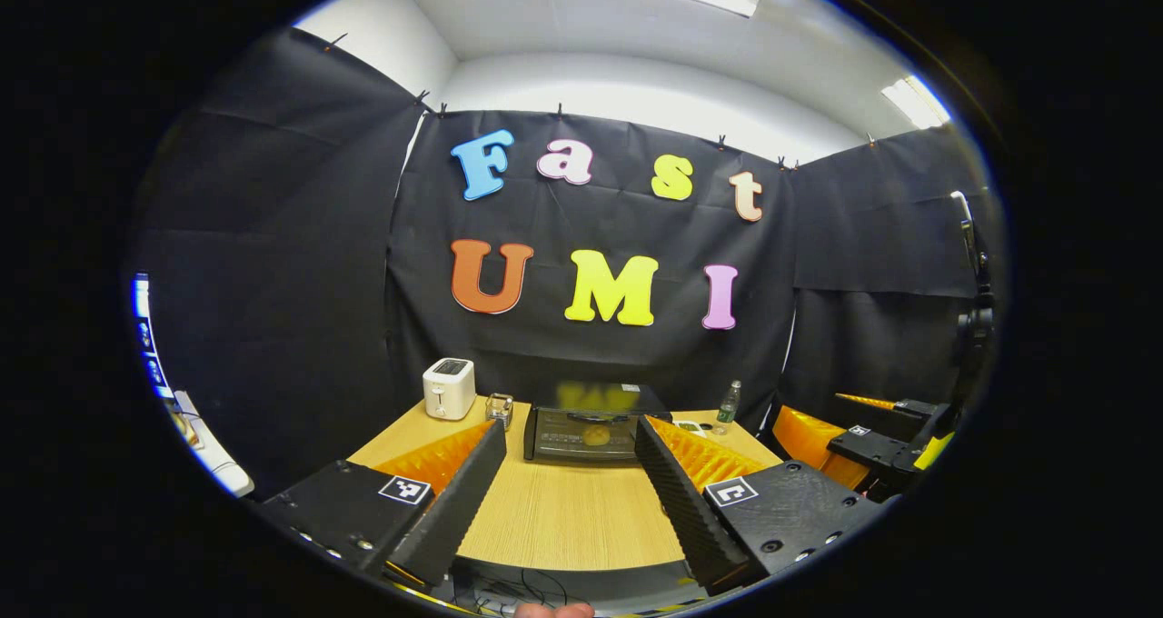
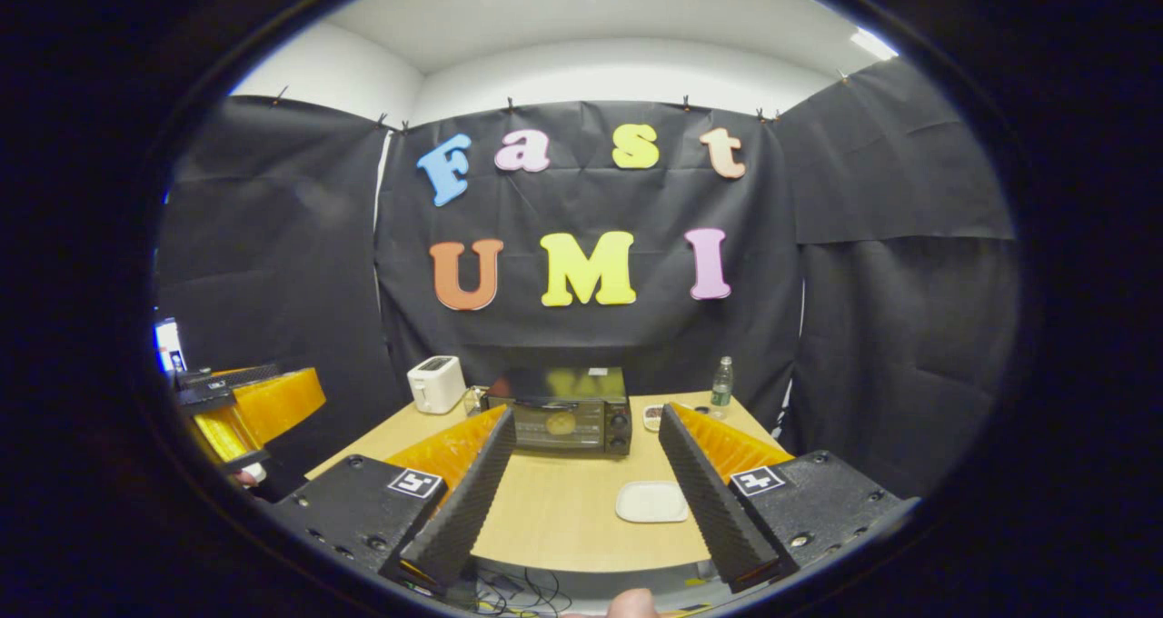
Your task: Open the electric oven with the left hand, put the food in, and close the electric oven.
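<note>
Both claws gaped empty above the surface [image 2: 563, 518], oven [image 2: 568, 418] door apparently shut, bread [image 2: 561, 423] inside, white plate [image 2: 651, 502] nearby.

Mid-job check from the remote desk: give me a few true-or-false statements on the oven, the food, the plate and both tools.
1. The electric oven door is shut. True.
2. The food lies on the white plate. False: the plate is bare; the food shows behind the oven door glass.
3. The left tool is open and holds nothing. True.
4. The right tool is clamped on the oven handle. False: it is open, well short of the oven.
5. A white toaster stands left of the oven. True.
</note>
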